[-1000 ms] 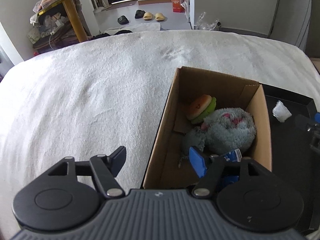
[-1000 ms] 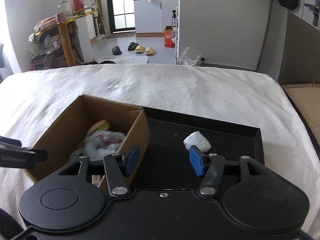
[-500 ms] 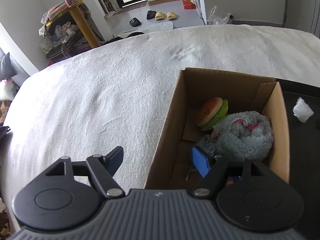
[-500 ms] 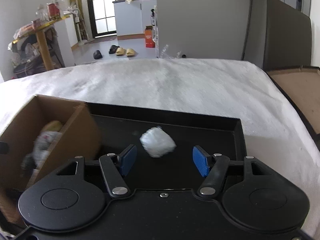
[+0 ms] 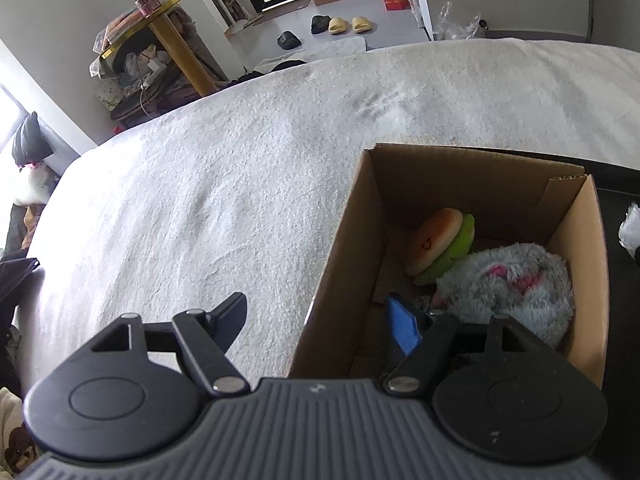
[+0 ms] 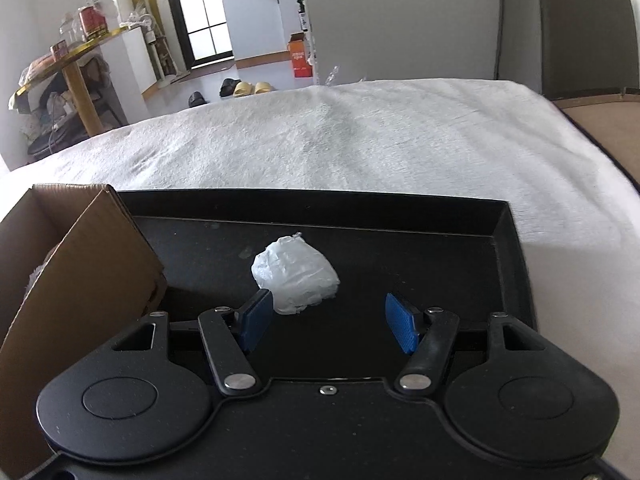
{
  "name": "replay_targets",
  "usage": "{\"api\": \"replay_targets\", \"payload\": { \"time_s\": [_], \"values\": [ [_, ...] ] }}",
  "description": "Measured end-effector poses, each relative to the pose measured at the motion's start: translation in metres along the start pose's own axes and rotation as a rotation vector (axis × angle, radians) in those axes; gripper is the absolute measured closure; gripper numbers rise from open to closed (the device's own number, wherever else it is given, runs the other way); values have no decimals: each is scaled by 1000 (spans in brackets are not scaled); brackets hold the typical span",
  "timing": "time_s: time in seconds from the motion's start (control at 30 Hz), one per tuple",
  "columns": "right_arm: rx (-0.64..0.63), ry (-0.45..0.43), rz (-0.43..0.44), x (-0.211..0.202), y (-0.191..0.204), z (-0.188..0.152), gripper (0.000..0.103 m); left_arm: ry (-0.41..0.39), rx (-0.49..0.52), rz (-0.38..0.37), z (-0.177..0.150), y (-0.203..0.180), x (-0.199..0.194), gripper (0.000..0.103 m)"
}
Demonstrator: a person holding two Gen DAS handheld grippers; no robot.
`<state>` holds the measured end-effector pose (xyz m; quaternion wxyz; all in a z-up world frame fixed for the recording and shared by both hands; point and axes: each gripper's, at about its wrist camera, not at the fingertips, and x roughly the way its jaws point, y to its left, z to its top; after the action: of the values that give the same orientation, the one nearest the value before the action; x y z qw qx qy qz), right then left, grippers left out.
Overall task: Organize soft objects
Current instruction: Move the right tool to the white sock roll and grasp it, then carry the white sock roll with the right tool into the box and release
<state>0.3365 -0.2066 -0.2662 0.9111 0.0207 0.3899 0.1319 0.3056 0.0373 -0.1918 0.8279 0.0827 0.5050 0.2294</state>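
Note:
A cardboard box (image 5: 582, 240) stands on the white bed cover and holds a burger plush (image 5: 438, 236) and a grey-blue fluffy plush with pink spots (image 5: 508, 284). My left gripper (image 5: 320, 324) is open and empty, straddling the box's near left wall. A crumpled white soft lump (image 6: 294, 274) lies on the black tray (image 6: 508, 216); its edge also shows in the left wrist view (image 5: 630, 228). My right gripper (image 6: 330, 320) is open just before the lump, which sits nearer the left finger (image 6: 256, 318). The box (image 6: 80, 272) is at its left.
The white bed cover (image 6: 360, 140) spreads behind the tray and left of the box. The bed's right edge meets a brown surface (image 6: 600, 116). Beyond the bed are a yellow table with clutter (image 5: 160, 12) and slippers (image 5: 348, 24) on the floor.
My right gripper has swung right from the box toward the white lump and come closer to it. My left gripper has drawn back and up a little, still over the box wall.

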Motion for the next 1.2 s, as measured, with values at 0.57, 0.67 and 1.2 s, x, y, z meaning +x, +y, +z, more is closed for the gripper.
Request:
{"api": "replay_targets", "payload": {
  "time_s": [0.57, 0.67, 1.2],
  "values": [
    [-53, -18, 68, 22, 10, 6, 59, 7, 18, 35, -4, 2, -9, 29],
    [-53, -16, 75, 14, 8, 4, 59, 7, 25, 25, -10, 1, -15, 29],
    [4, 52, -45, -50, -2, -10, 59, -7, 7, -46, -31, 13, -39, 29]
  ]
}}
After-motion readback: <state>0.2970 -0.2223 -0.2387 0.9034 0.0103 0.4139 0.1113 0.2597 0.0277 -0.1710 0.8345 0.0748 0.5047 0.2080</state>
